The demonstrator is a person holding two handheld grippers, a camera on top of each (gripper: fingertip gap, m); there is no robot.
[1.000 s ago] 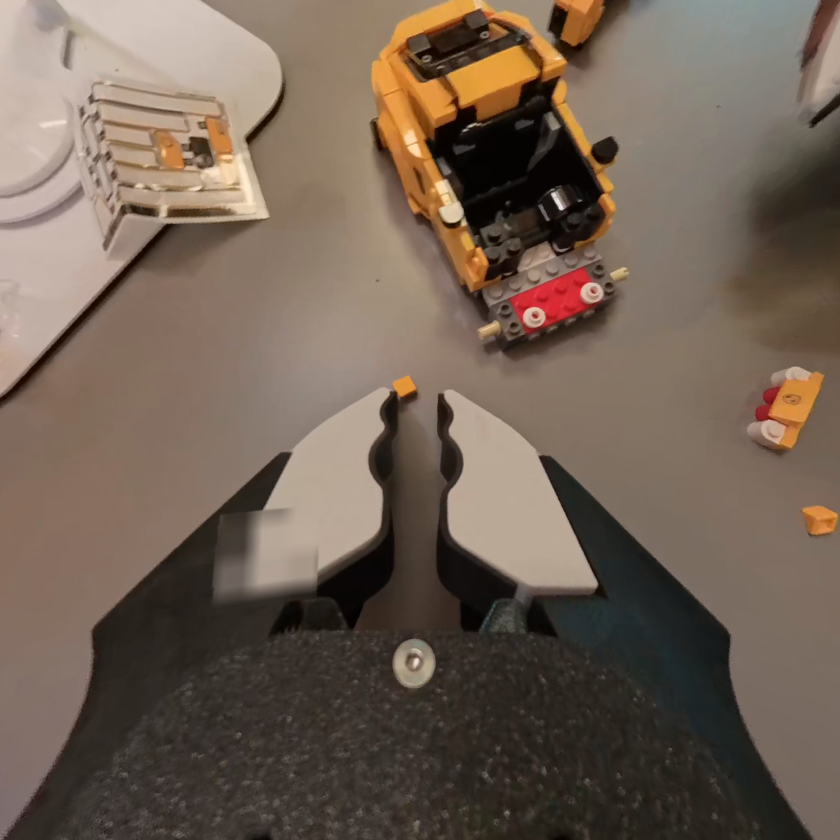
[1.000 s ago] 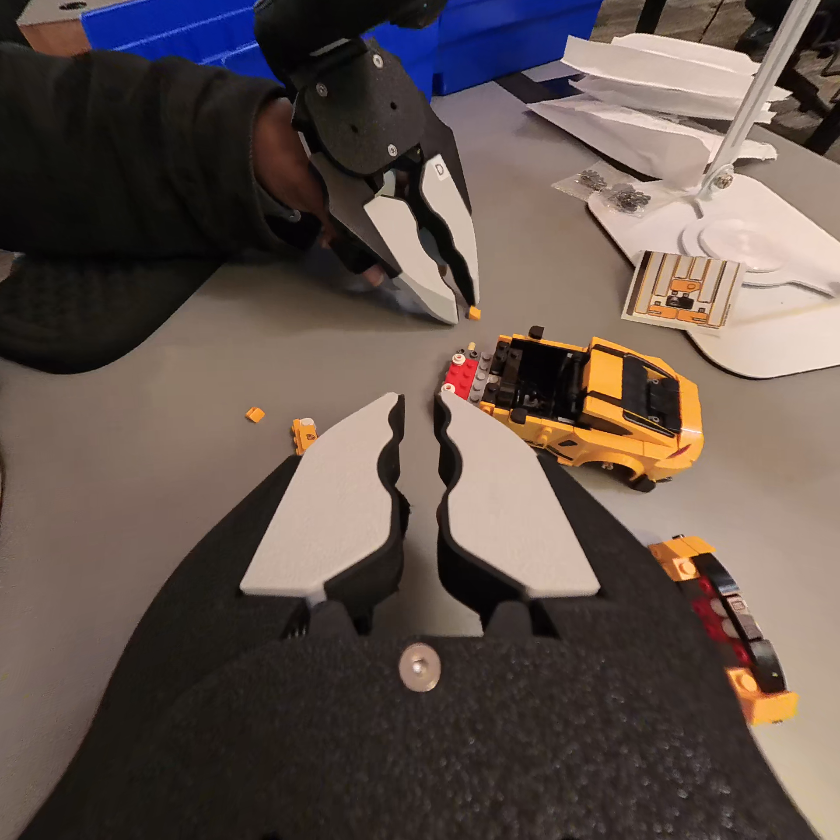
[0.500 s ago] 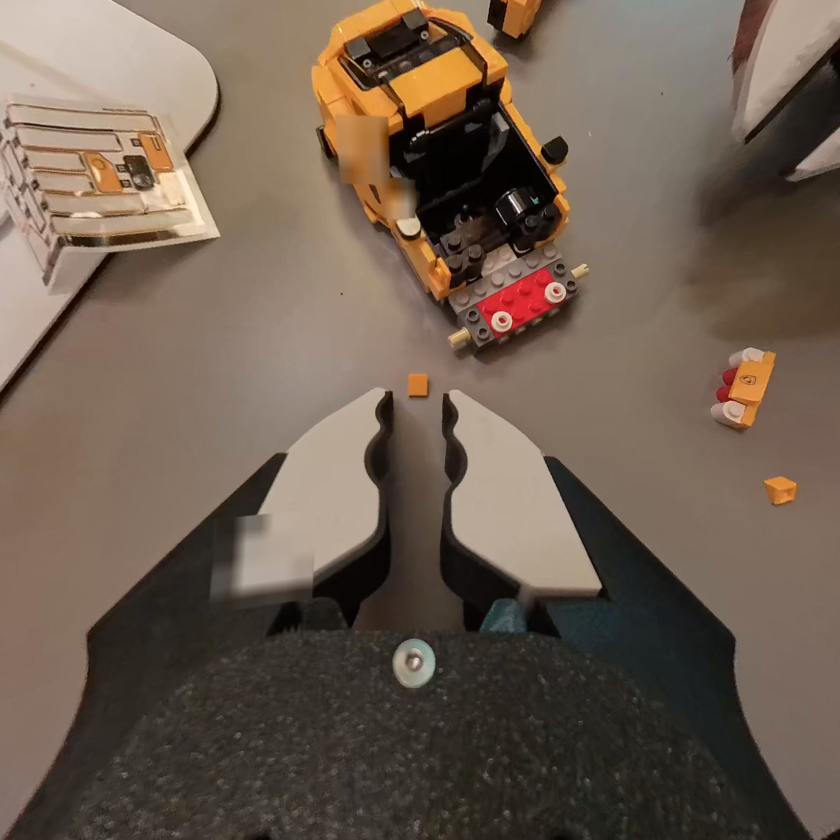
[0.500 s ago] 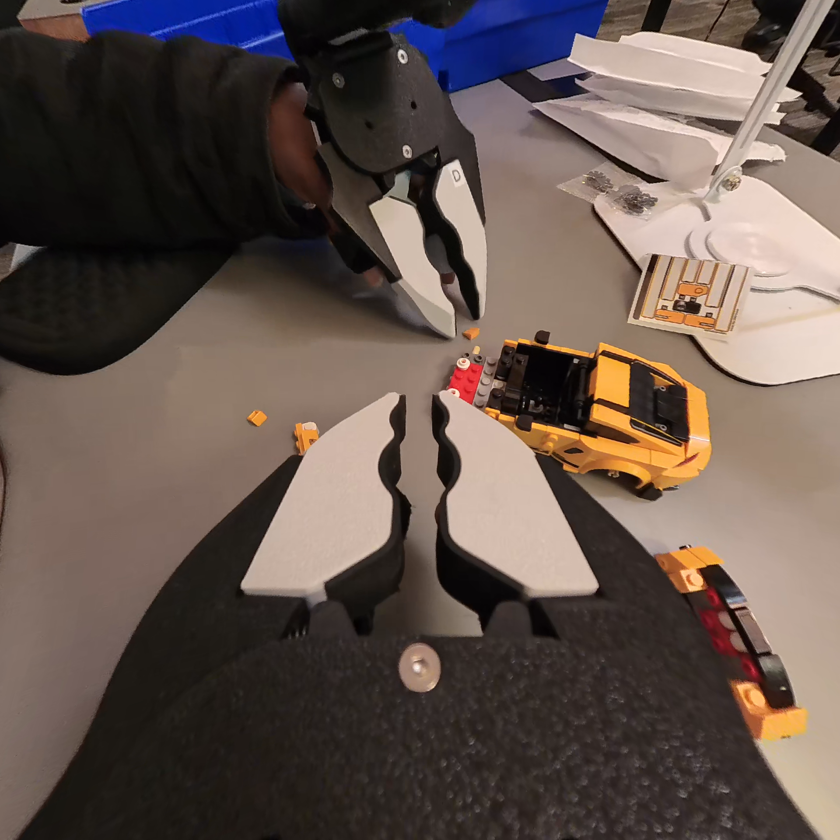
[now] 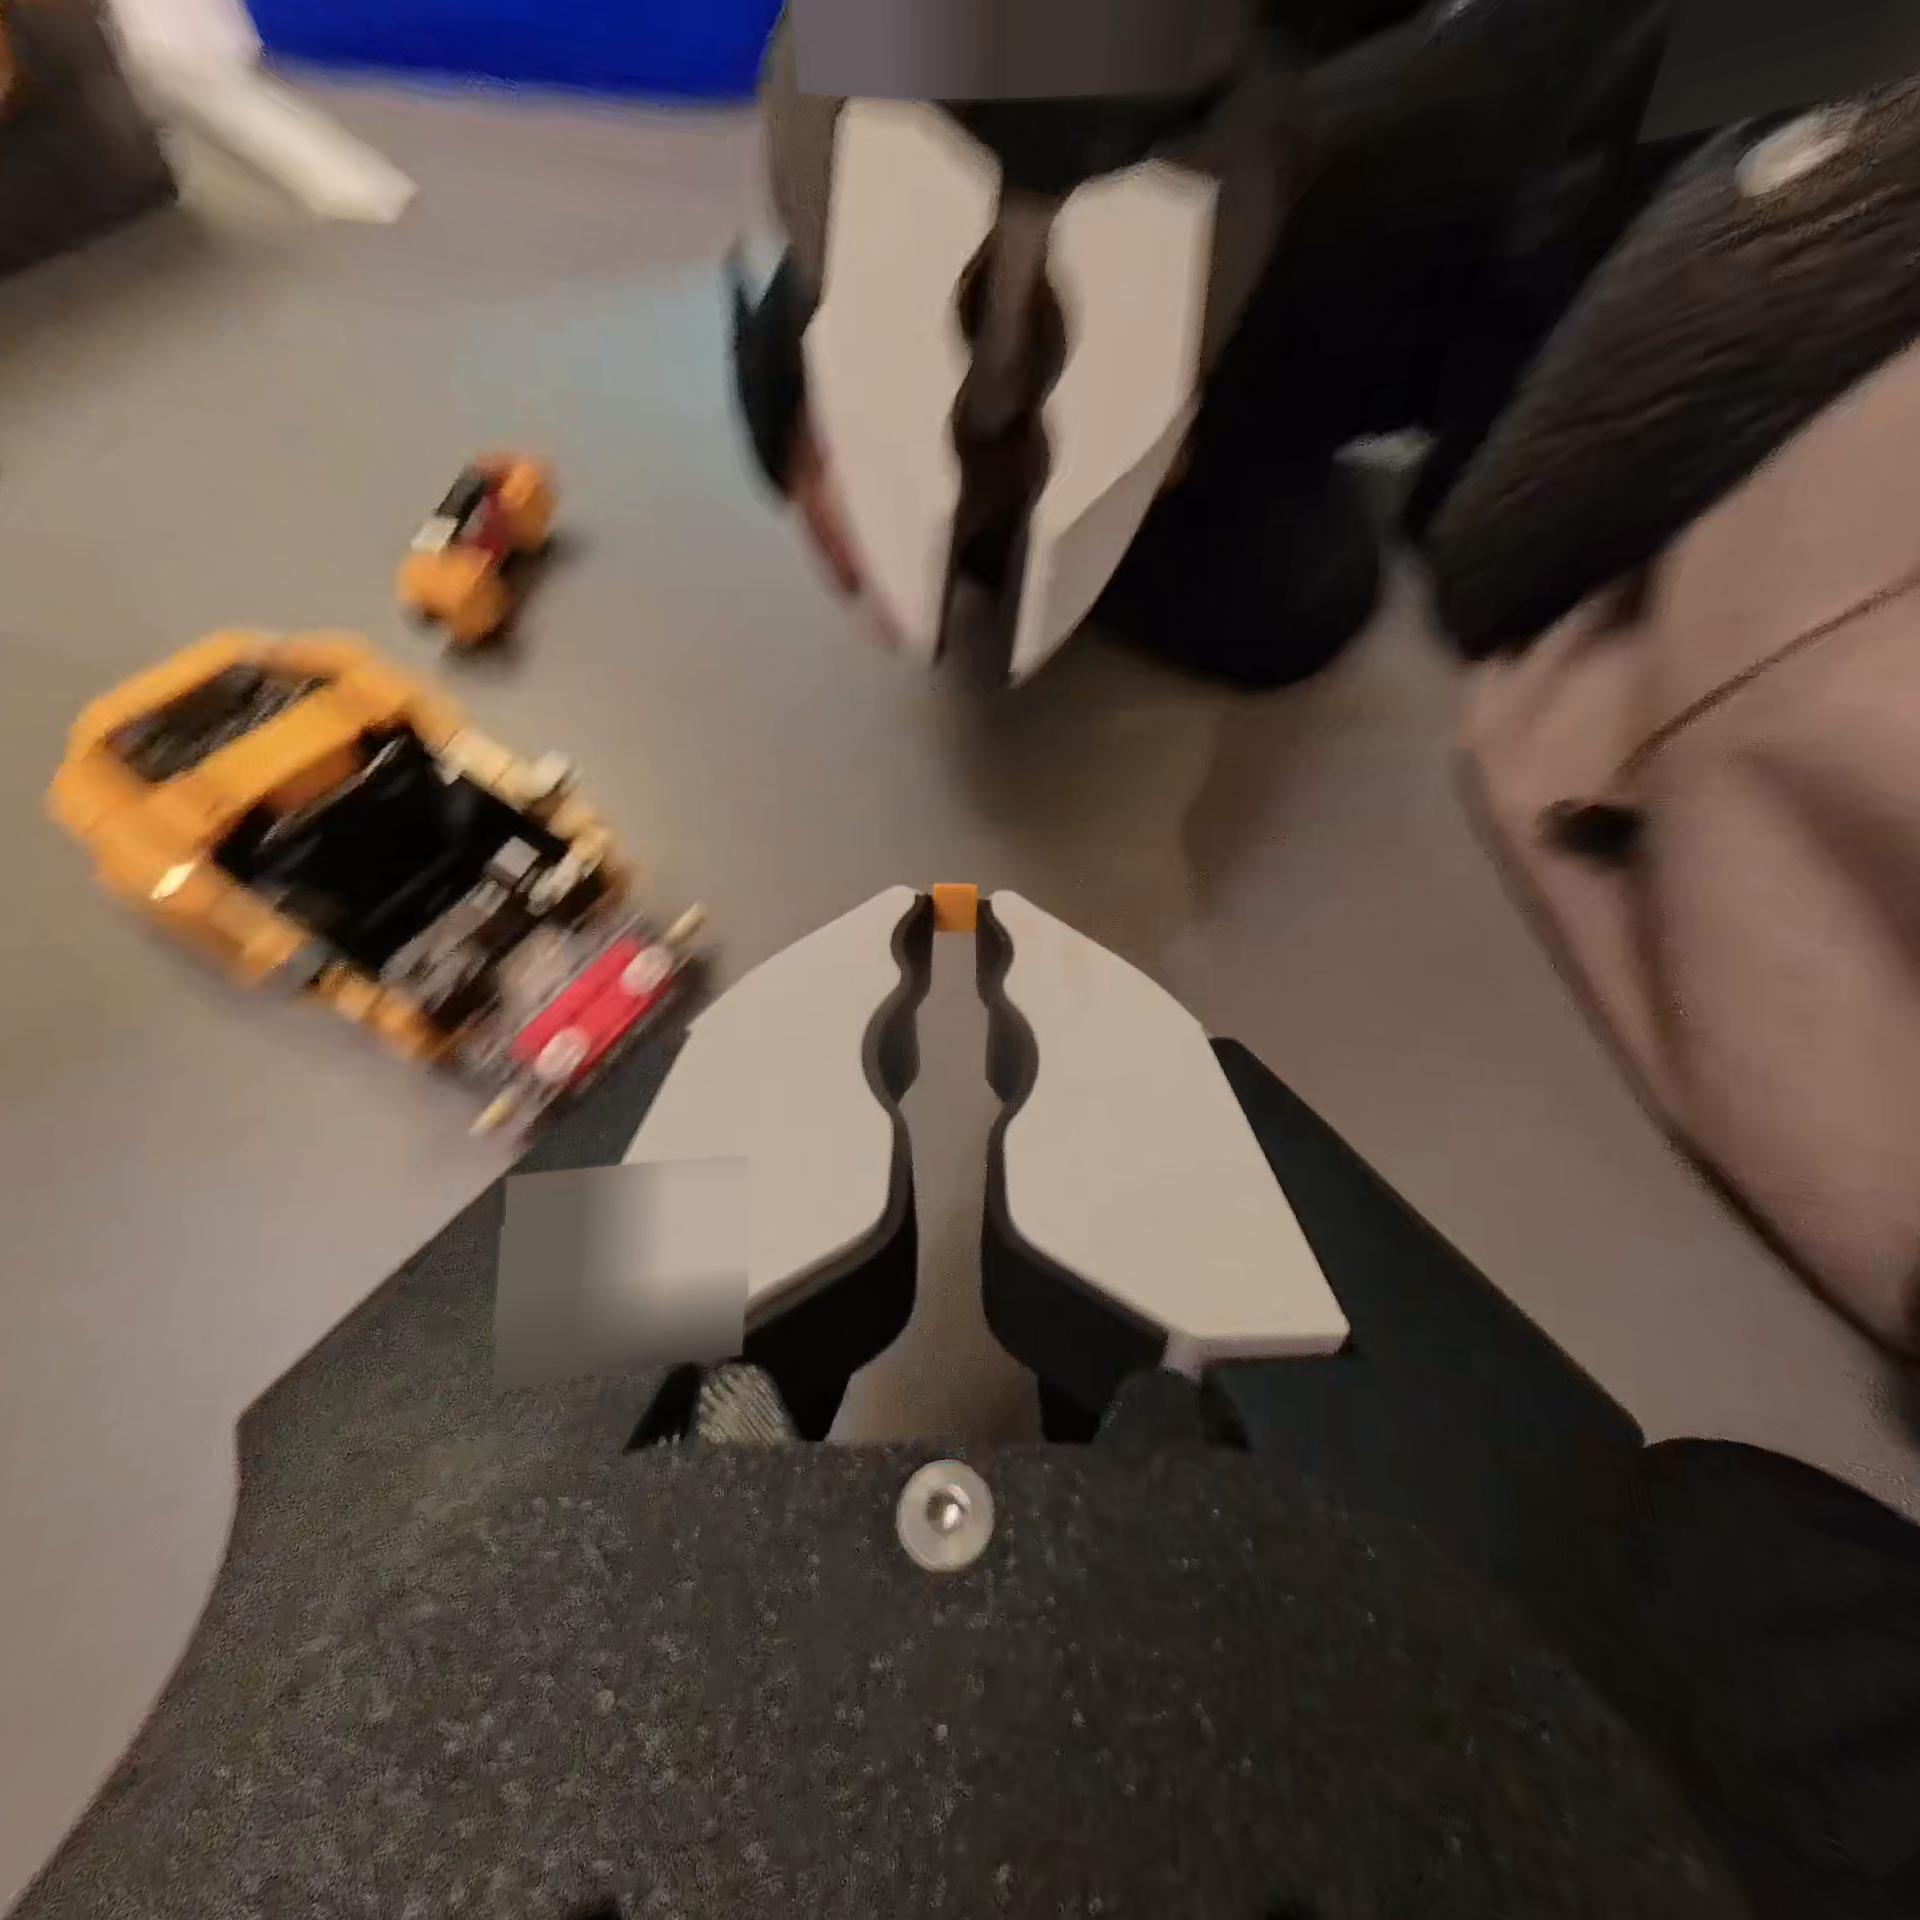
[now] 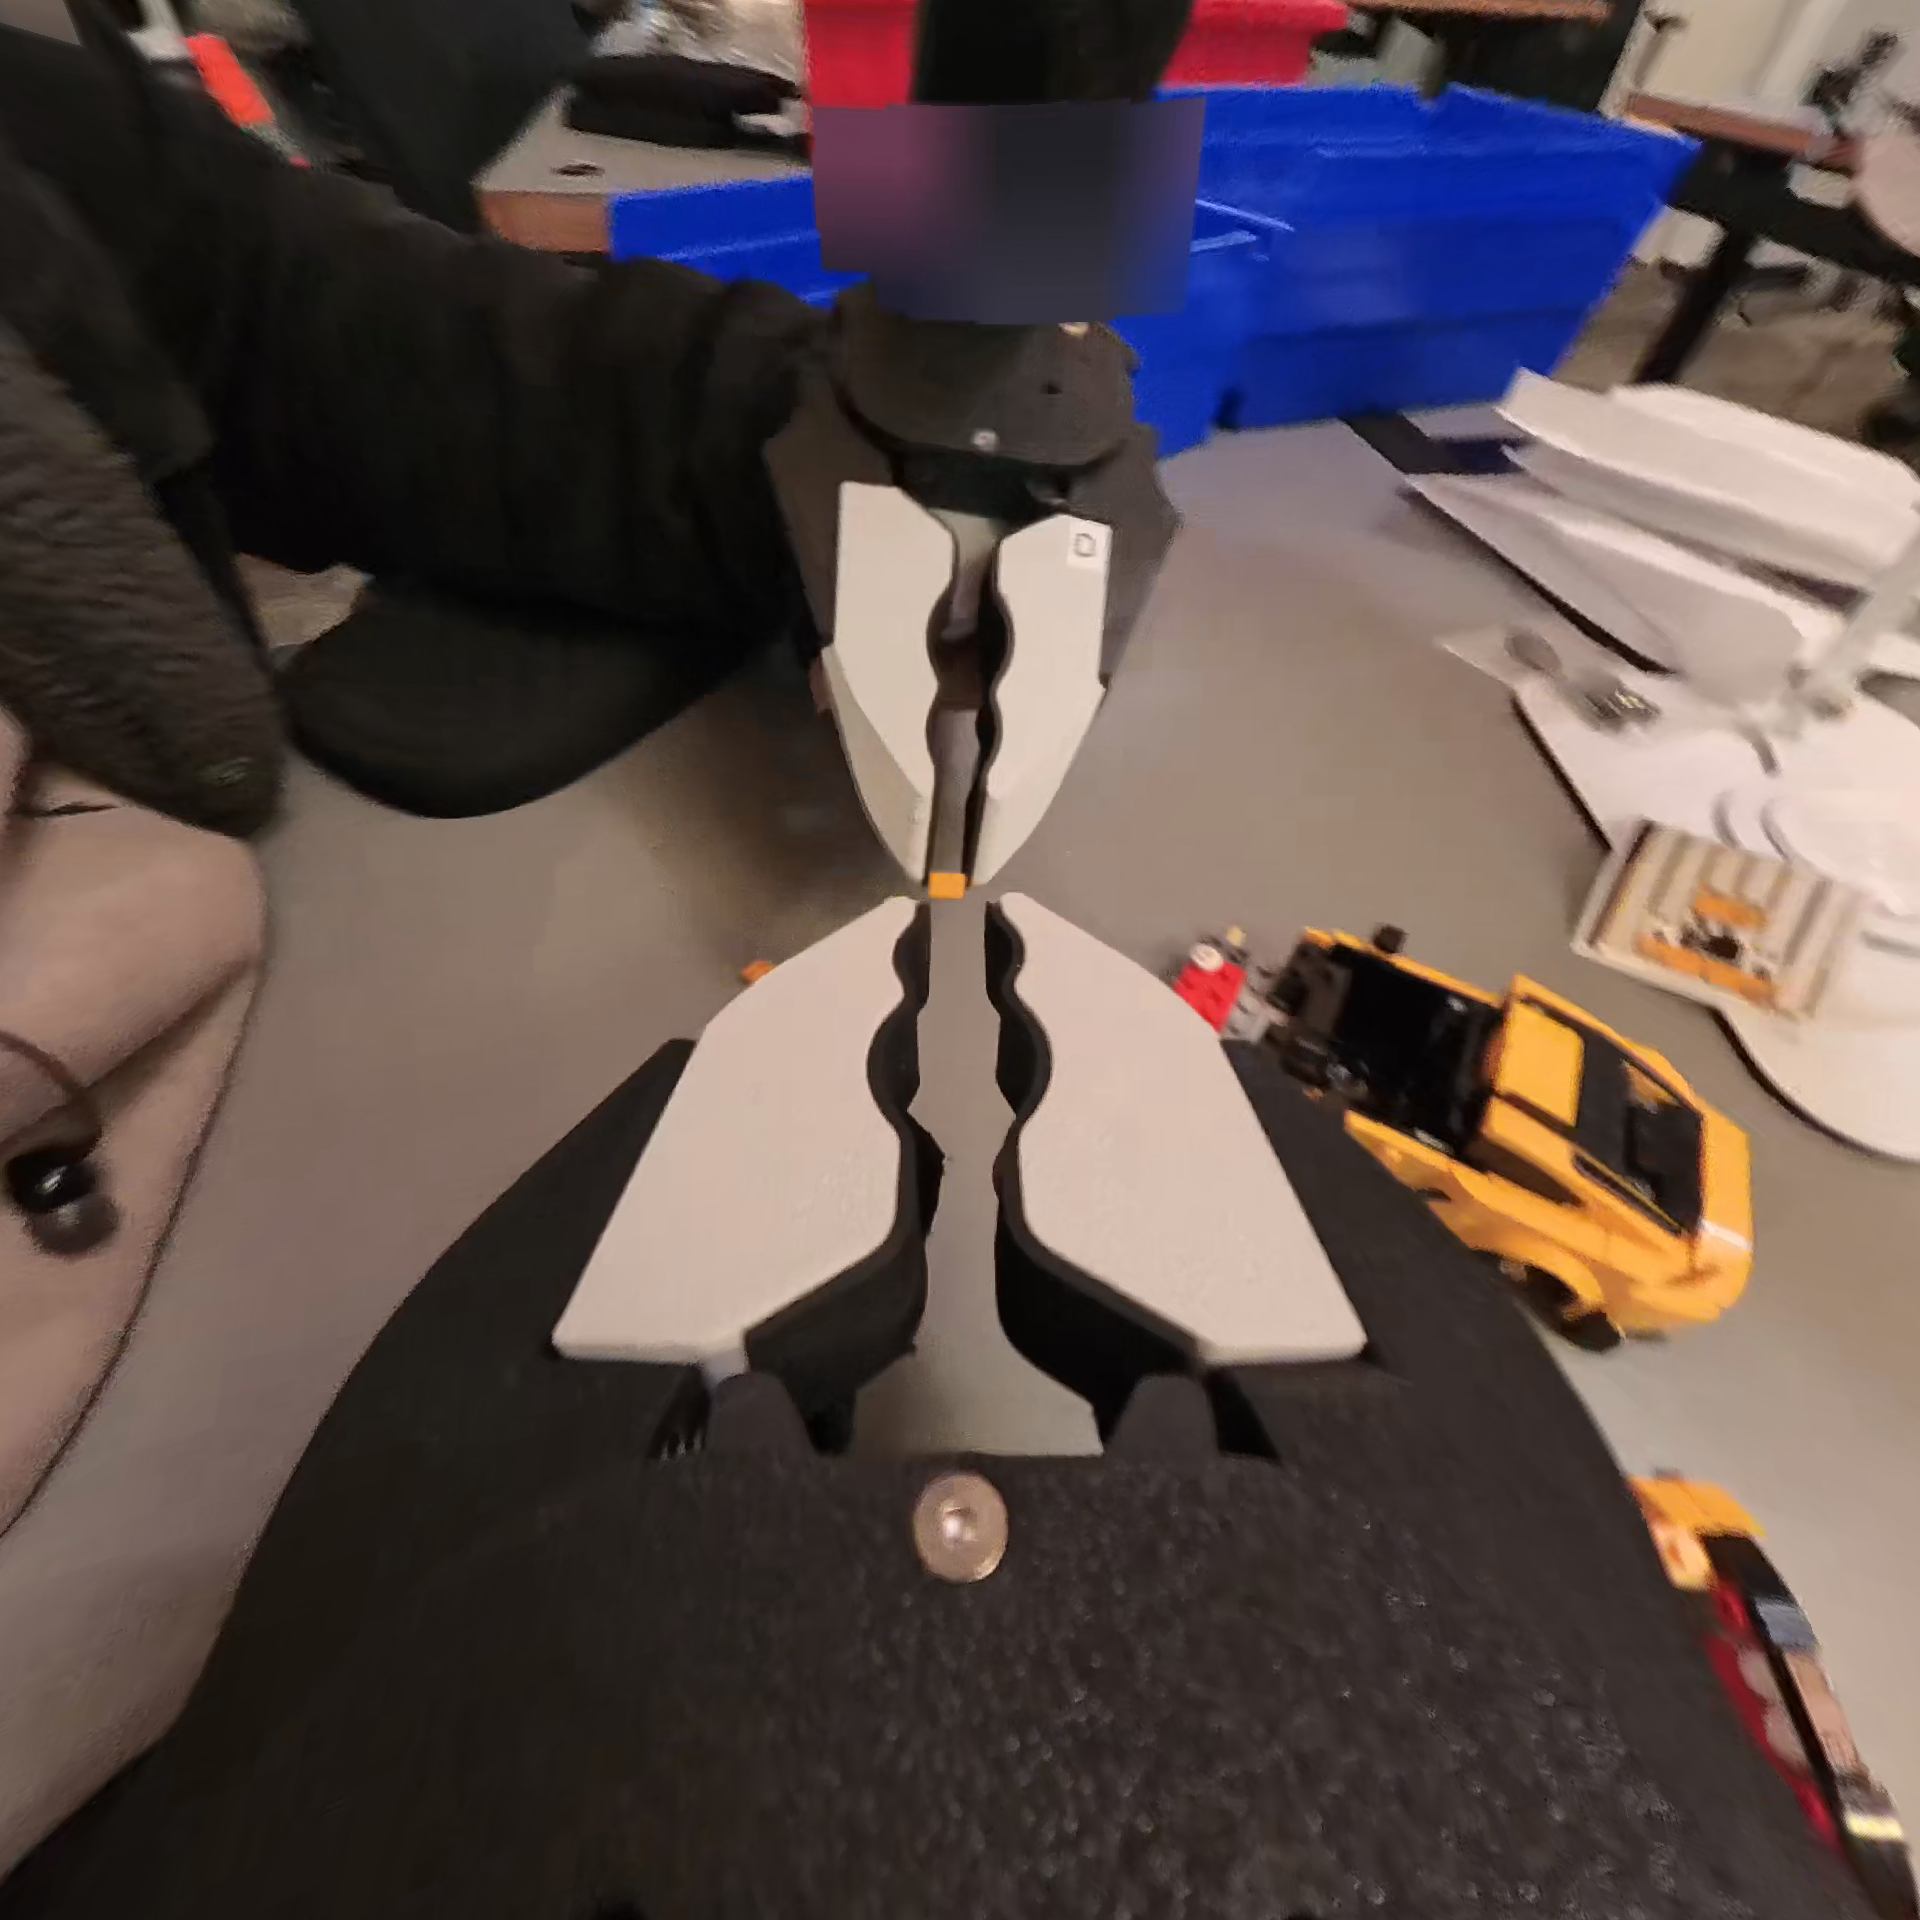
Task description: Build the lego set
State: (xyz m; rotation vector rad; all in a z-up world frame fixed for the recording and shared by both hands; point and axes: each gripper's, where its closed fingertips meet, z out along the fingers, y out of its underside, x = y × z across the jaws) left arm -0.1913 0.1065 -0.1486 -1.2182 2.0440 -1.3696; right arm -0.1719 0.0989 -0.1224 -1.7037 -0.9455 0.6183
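Left gripper (image 5: 954,906) is clamped on a small square orange lego tile (image 5: 954,904), pinched right at the fingertips and held up off the grey table (image 5: 312,1195). In the right wrist view that gripper (image 6: 948,878) points straight at the camera, tile (image 6: 947,884) at its tips.

Right gripper (image 6: 954,912): fingers slightly apart, nothing between them, tips just beside the tile, tip to tip with the left one; cannot tell if they touch it. From the left wrist view it (image 5: 977,665) hangs at the far side, tips down, narrow gap.

Part-built yellow lego car with open black cabin and red plate at one end (image 6: 1507,1122) sits on the table to the right of the grippers in the right wrist view; on the left, blurred, in the left wrist view (image 5: 332,842).

Small yellow-and-red brick sub-assembly (image 5: 473,551) lies beyond the car. Striped sticker sheet (image 6: 1714,925) on a white base plate (image 6: 1849,1091) far right. Blue plastic bins (image 6: 1403,270) at the table's far edge. Person's black sleeve (image 6: 416,436) behind the left gripper.
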